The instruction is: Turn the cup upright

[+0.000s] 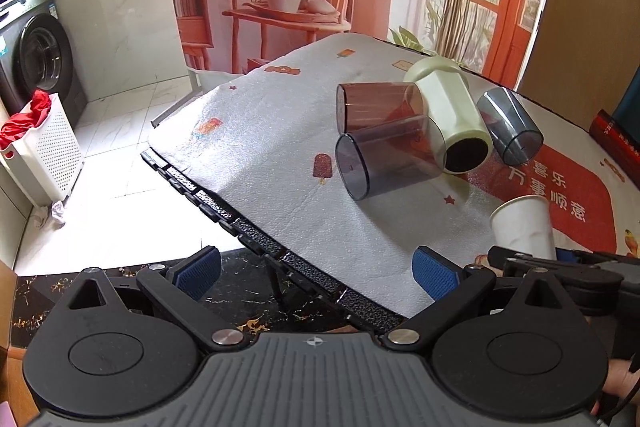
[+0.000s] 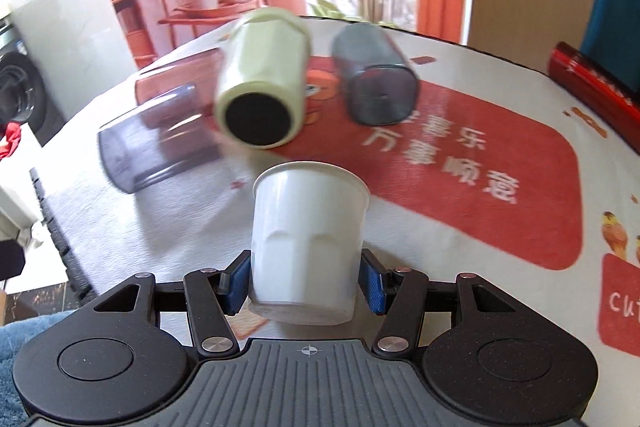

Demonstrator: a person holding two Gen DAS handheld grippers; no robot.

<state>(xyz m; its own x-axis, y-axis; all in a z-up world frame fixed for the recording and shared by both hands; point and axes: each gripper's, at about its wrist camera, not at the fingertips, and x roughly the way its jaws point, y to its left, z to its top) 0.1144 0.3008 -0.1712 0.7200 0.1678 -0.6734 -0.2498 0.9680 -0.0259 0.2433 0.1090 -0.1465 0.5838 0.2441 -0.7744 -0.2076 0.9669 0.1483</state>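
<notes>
My right gripper (image 2: 306, 281) is shut on a white paper cup (image 2: 308, 235), blue pads pressing its lower sides; the cup is lifted and tilted, its rim facing away from the camera. The same cup (image 1: 522, 225) shows at the right of the left wrist view, with the right gripper's black linkage under it. My left gripper (image 1: 316, 273) is open and empty, over the table's near edge. Lying on their sides on the table are a pale green cup (image 1: 450, 117), a brown clear cup (image 1: 376, 105), a grey clear cup (image 1: 384, 159) and a blue-grey cup (image 1: 510, 125).
The table carries a white patterned cloth (image 1: 280, 163) with a red panel (image 1: 568, 195). A red tube (image 2: 592, 79) lies at the far right edge. To the left, on the floor, stand a white laundry basket (image 1: 40, 147) and a washing machine (image 1: 36, 63).
</notes>
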